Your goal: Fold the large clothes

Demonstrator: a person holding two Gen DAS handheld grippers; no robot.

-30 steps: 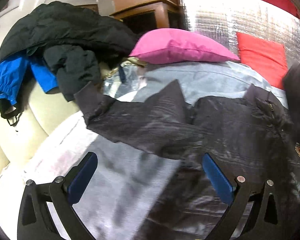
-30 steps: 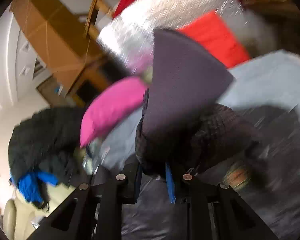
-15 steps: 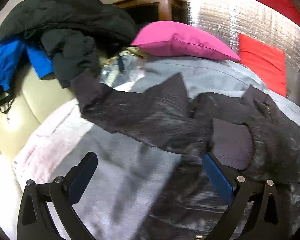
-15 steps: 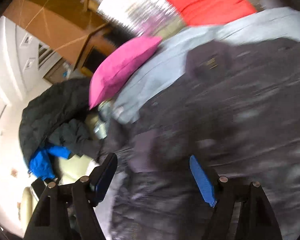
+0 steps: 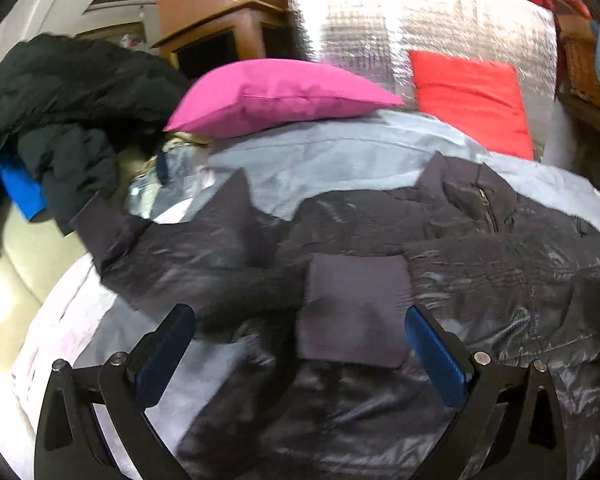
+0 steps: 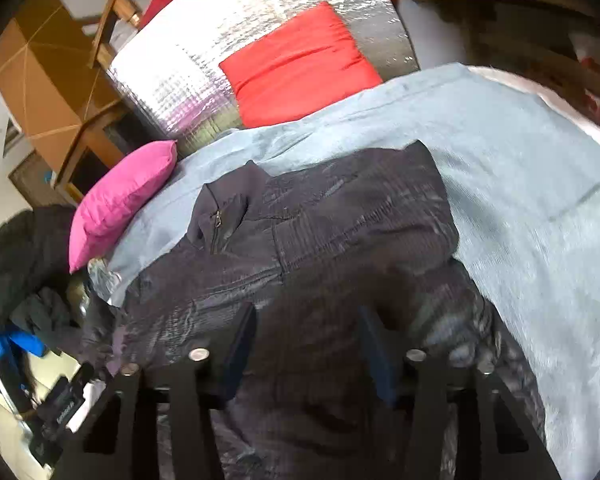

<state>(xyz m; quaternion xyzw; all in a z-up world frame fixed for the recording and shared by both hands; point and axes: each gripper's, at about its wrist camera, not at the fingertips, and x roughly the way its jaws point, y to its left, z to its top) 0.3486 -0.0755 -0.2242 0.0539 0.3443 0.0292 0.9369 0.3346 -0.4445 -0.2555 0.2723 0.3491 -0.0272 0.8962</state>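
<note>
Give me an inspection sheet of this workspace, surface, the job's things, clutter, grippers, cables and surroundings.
Surface: light blue sheet spread over the bed.
Job's things: dark jacket lying flat, collar zipper toward the pillows; one sleeve cuff folded across the body.
Clutter: pink pillow on the sheet's far edge; red cushion against silver foil padding; black and blue coats piled at the left.
Grippers: left gripper open above the cuff; right gripper open over the jacket.
Cables: nothing seen.
Surroundings: wooden furniture behind.
</note>
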